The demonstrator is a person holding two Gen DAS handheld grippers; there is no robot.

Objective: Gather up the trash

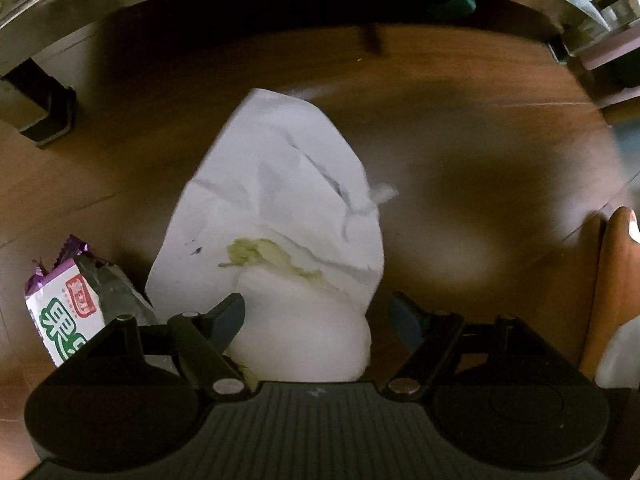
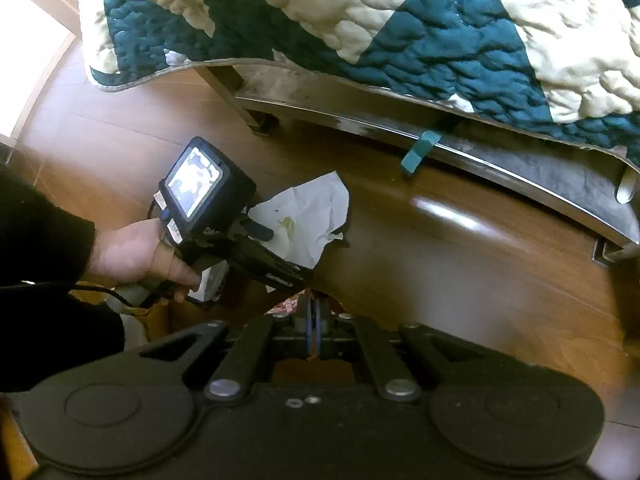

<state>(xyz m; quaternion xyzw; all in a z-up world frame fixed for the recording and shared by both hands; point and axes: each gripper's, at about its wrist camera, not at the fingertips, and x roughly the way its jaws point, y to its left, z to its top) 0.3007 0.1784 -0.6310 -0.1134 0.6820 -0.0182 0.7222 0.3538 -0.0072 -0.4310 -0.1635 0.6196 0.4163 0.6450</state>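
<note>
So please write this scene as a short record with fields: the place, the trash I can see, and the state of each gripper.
place: brown wooden floor beside a metal bed frame under a teal and cream quilt
trash 1: crumpled white paper with a greenish smear, on the floor
trash 2: purple and white snack wrapper, on the floor beside the paper
left gripper: jaws open, over the near end of the paper
right gripper: jaws shut; a thin reddish and brown thing sits at them, whether held is unclear

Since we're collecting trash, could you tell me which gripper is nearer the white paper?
Left: the left gripper straddles the white paper, open. The right gripper sits apart, shut.
</note>
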